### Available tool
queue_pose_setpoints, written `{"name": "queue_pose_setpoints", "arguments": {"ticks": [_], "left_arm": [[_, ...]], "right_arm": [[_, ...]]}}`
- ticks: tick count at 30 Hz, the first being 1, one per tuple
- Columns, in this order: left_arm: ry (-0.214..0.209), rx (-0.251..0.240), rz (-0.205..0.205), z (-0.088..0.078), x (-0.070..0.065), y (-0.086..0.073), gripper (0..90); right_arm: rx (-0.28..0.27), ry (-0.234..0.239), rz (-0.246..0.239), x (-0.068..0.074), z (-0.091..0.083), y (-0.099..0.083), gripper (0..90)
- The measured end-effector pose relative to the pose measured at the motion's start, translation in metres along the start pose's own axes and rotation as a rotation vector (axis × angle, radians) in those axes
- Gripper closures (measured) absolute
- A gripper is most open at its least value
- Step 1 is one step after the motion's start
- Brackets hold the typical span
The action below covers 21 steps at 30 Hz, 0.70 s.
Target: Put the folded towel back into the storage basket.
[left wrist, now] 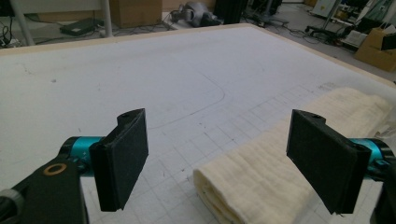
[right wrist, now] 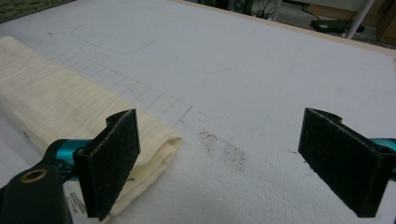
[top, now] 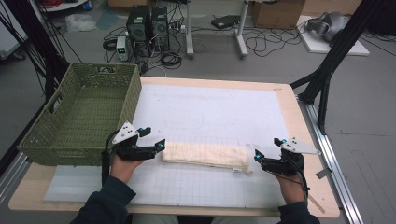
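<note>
Cream folded towel (top: pixel 205 155) lies flat on the white gridded mat (top: pixel 215 116), between both grippers; left gripper (top: pixel 156 139) sits just off its left end, jaws spread wide and gripping nothing; right gripper (top: pixel 267 150) waits at the right end, jaws wide too; green woven basket (top: pixel 79 112) stands at the table's left edge.

towel's (left wrist: pixel 280 158) near end cut off, basket (top: pixel 42 140) corner perhaps clipped
</note>
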<state>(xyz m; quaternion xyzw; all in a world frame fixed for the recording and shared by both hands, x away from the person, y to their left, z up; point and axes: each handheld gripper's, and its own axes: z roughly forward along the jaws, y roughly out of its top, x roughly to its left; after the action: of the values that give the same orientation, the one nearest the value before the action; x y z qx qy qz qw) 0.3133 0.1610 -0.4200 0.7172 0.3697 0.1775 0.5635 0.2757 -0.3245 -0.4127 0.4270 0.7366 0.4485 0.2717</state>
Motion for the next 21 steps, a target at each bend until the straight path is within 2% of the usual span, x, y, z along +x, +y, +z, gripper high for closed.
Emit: {"name": "queue_pose_setpoints", "arguments": {"ticks": [4, 10, 14, 17, 21], "left_arm": [[-0.009, 0.017, -0.019, 0.004, 0.000, -0.002, 21.2], [-0.001, 0.057, -0.041, 0.007, -0.002, -0.004, 21.2], [-0.003, 0.112, -0.043, 0.012, -0.005, -0.009, 23.0], [-0.005, 0.130, -0.042, 0.013, -0.007, -0.010, 25.8], [0.001, 0.181, -0.034, 0.017, -0.008, -0.013, 29.5]], "right_arm": [[0.012, 0.000, 0.002, 0.001, 0.000, -0.002, 11.9], [0.022, 0.003, -0.010, 0.002, 0.001, -0.003, 11.9], [0.037, 0.007, -0.019, 0.003, 0.002, -0.005, 11.9], [0.045, 0.009, -0.031, 0.004, 0.000, -0.006, 11.9], [0.045, 0.008, -0.025, 0.004, 0.000, -0.007, 12.0]]}}
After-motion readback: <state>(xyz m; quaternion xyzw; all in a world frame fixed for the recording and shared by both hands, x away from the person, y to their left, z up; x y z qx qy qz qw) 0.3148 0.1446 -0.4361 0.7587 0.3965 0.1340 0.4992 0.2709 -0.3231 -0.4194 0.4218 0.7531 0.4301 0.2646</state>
